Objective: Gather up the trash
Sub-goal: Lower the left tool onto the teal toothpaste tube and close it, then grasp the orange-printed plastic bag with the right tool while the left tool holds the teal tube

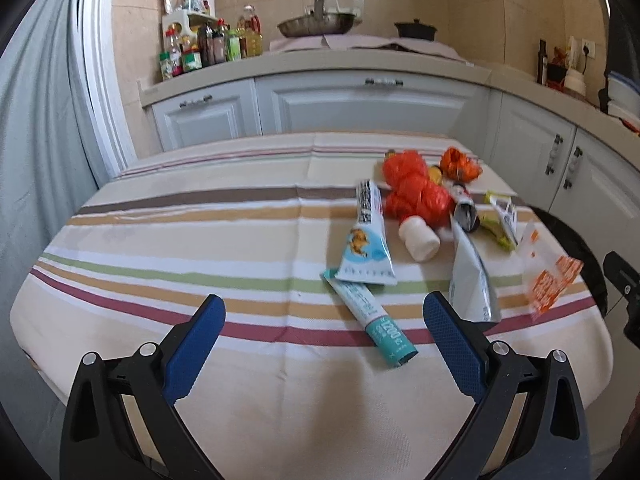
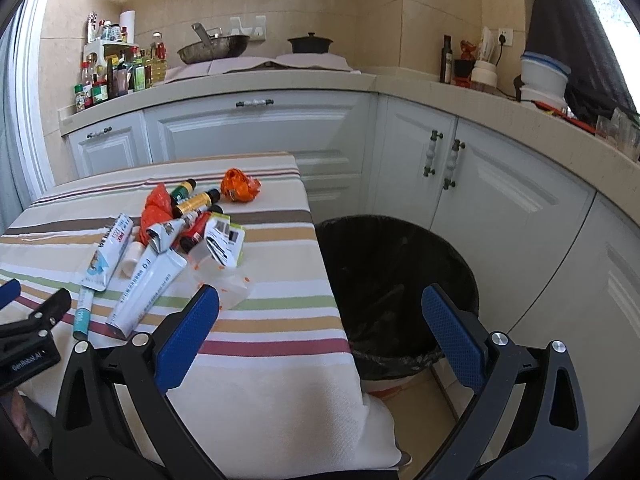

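Trash lies in a heap on the right half of the striped tablecloth [image 1: 160, 240]: a teal tube [image 1: 372, 316], a white-blue tube [image 1: 368, 236], a small white bottle [image 1: 418, 238], a crumpled red bag [image 1: 416, 192], an orange wrapper [image 1: 460, 162], a silver-white pouch [image 1: 472, 276] and a clear orange-printed wrapper [image 1: 548, 276]. My left gripper [image 1: 324, 308] is open above the table's front, the teal tube lying just inside its right finger. My right gripper [image 2: 320, 300] is open over the table's right edge, beside the black-lined bin [image 2: 400, 280]. The same heap shows in the right wrist view, with small bottles [image 2: 196, 200].
White kitchen cabinets [image 2: 260, 128] run behind and to the right of the table. The counter holds sauce bottles [image 1: 208, 44], a wok [image 1: 316, 24] and a black pot [image 1: 416, 28]. The left gripper's body [image 2: 28, 332] sits at the left edge of the right wrist view.
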`<state>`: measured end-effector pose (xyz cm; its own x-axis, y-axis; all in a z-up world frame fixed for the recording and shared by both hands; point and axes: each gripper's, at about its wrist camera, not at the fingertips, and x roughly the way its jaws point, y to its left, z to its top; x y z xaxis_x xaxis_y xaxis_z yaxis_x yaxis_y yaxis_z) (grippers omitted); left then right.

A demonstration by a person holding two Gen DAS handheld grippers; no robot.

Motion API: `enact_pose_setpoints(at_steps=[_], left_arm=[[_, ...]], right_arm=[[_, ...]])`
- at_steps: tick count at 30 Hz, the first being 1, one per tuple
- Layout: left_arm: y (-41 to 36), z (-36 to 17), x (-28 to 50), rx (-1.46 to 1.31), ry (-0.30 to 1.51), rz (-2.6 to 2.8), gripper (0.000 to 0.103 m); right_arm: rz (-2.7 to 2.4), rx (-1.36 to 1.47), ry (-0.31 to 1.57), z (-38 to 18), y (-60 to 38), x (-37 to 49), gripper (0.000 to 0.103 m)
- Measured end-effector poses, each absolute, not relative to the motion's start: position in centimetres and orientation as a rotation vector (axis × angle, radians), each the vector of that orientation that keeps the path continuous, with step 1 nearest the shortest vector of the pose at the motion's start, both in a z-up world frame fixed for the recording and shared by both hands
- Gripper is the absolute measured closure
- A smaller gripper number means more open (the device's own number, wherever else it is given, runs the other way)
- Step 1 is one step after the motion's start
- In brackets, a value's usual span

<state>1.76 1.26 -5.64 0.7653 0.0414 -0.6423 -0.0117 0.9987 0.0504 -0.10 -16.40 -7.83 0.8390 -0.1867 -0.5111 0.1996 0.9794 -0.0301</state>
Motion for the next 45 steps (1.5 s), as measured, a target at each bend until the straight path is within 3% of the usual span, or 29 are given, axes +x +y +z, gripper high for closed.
enact_pose_setpoints(at_steps=[8,10,11,16,19,21,24,33,41,45], left_arm=[[0.7,-6.9,2.8,0.053,0.726,0.029,0.009],[0.6,-7.1,2.9,0.057,0.732,0.019,0.023],[0.5,-7.3,3.0,0.062,0.741,0.013,0.038],[0.7,-8.1,3.1,0.07,0.764,-0.004,0.045],[0.6,-8.2,2.9,0.088,0.751,-0.026,0.058],[0.8,-8.1,2.7,0.084,0.748,-0.047,0.073],[0.9,-8.1,2.7,0.092,0.746,-0.053,0.086],[2.7,-7.3,2.2,0.063,0.722,-0.029,0.09],[4.6,-6.7,1.9,0.045,0.699,0.033,0.09],[5.7,-6.4,2.0,0.033,0.691,0.064,0.09]], right_arm=[[-0.195,0.027,0.577,-9.2,-16.7,1.0,0.004],[-0.193,0.03,0.582,-9.3,-16.8,1.2,0.004],[-0.192,0.032,0.585,-9.4,-16.8,1.3,0.004],[-0.183,0.031,0.596,-9.7,-16.7,1.8,0.004],[-0.18,0.031,0.597,-9.8,-16.5,1.9,0.004],[-0.176,0.031,0.597,-9.8,-16.4,1.9,0.004],[-0.168,0.024,0.6,-9.8,-16.2,1.9,0.004],[-0.138,0.01,0.603,-9.8,-15.0,2.1,0.005],[-0.099,0.019,0.581,-9.2,-14.0,2.1,0.017],[-0.069,0.026,0.577,-9.0,-13.3,2.1,0.017]])
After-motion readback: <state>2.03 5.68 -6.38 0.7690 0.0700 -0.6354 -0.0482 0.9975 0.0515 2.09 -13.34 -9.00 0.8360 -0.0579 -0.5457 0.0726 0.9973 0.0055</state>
